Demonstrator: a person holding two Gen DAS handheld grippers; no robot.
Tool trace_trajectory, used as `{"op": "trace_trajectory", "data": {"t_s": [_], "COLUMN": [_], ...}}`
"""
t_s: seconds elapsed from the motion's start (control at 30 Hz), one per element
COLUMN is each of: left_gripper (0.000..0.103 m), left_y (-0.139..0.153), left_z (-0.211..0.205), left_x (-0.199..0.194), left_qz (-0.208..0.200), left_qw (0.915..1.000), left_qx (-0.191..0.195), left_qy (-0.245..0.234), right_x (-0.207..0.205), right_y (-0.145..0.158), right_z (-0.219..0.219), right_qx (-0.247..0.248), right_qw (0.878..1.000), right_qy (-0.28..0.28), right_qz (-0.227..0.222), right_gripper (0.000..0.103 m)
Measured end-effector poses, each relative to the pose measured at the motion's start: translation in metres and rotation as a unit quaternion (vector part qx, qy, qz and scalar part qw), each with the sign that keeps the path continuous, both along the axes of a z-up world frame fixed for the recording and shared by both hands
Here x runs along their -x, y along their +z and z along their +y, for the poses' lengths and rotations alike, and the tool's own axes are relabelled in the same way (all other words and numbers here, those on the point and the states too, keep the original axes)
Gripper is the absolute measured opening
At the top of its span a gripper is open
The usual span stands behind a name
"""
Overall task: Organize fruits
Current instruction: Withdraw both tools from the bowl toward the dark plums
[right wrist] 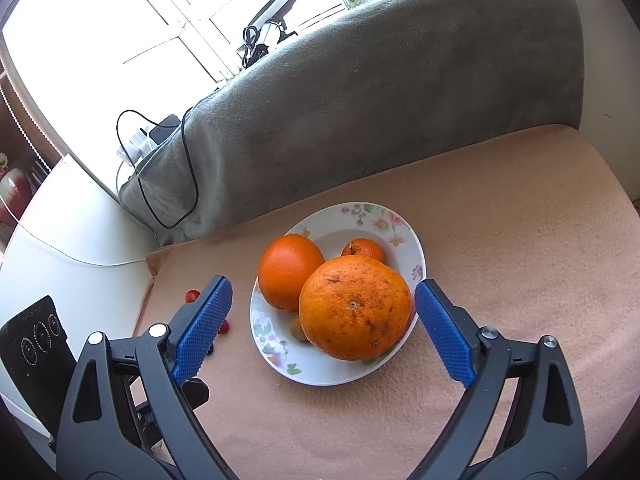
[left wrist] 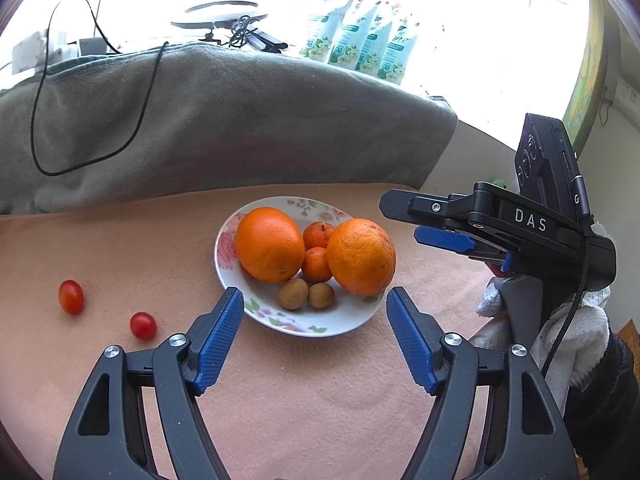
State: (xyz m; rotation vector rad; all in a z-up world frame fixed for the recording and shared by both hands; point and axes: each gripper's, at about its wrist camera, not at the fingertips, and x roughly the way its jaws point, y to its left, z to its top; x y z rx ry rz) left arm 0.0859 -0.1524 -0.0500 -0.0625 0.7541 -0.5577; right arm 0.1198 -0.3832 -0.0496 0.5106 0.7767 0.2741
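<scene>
Plate: a white floral plate (left wrist: 230, 248) sits on the peach cloth (left wrist: 320, 380) that covers the desk, in front of a grey blanket (left wrist: 224, 120).
Fruit already gathered: two large oranges (left wrist: 269, 244) (left wrist: 361, 256) lie in the plate, with two small mandarins (left wrist: 318, 234) (left wrist: 317, 265) between them and two small brown fruits (left wrist: 293, 294) (left wrist: 321, 295) at the near side.
Fruit left out: two cherry tomatoes (left wrist: 71, 297) (left wrist: 143, 325) lie on the cloth, well apart from the plate on its left side as the left wrist view shows it.
Progress: most of the fruit looks collected; judging by the layout, the two tomatoes are what remains to be moved into the plate.
Left gripper (left wrist: 315, 304): its fingers are spread wide with nothing between them, hovering just in front of the plate's near rim.
Right gripper (right wrist: 323, 298): its fingers are also released and empty, spread to either side of the nearest orange (right wrist: 355, 307) without touching it.
Hidden in the right wrist view: the big orange covers most of the smaller fruit; only one mandarin (right wrist: 365, 251) and a sliver of a brown fruit (right wrist: 297, 327) show.
Tomatoes in that view: both are largely masked by the left finger (right wrist: 202, 322); only red slivers (right wrist: 192, 295) (right wrist: 225, 327) peek out.
Hard to make out: the window behind is washed out by glare, and the packets (left wrist: 360, 44) on the ledge cannot be read.
Cut off: the gloved hand (left wrist: 576, 344) holding the right gripper is only partly visible at the frame edge.
</scene>
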Motion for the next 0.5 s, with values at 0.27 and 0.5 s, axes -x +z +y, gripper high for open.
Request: {"op": "trace_trajectory", "data": {"t_s": [0.27,0.5], "left_gripper": [0.074,0.074], "left_y": [-0.004,-0.015], "left_z": [0.04,0.086], "left_x": [0.015,0.027], "left_qz": [-0.009,-0.004], "left_qw": [0.9989,0.9953], "left_qx": [-0.004,-0.013], "left_qy": [0.046,0.096], "right_x": [0.004,0.009], "right_y": [0.004,0.012], "right_z": [0.024,0.059], "right_qx": [0.027,0.096], "right_qw": [0.999,0.993], "right_qy": [0.035,0.069], "right_qz": [-0.015,-0.031], "right_gripper": [0.096,0.096]}}
